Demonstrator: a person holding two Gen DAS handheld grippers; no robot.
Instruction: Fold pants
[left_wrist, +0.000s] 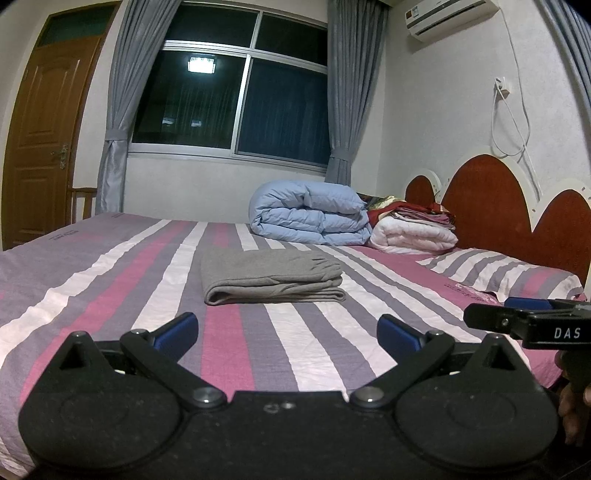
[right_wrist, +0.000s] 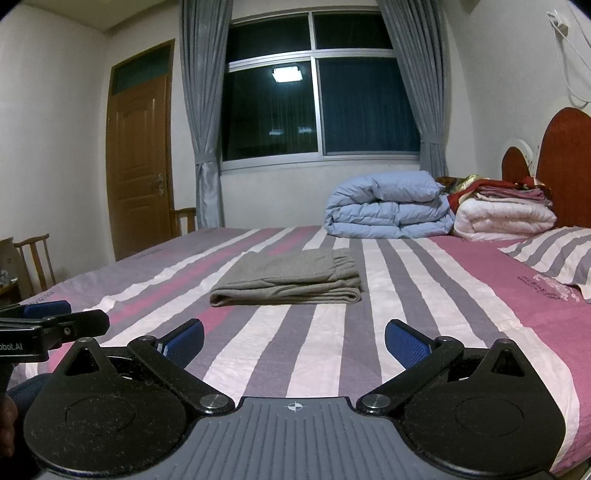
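The grey pants (left_wrist: 271, 275) lie folded in a neat stack on the striped bed (left_wrist: 110, 280), ahead of both claws and touching neither. They look soft, light and limp; any regrip is best at the layered near edge. Left gripper (left_wrist: 286, 330) and right gripper (right_wrist: 293, 338) gape empty.

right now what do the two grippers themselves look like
Both are matte black: round disc housings, angled linkage arms with silver pivot bolts, and blue ribbed pads on the fingertips. The left gripper has a plain black base; the right gripper has a grey ribbed plate with a crosshair mark. White lettering marks their sides.
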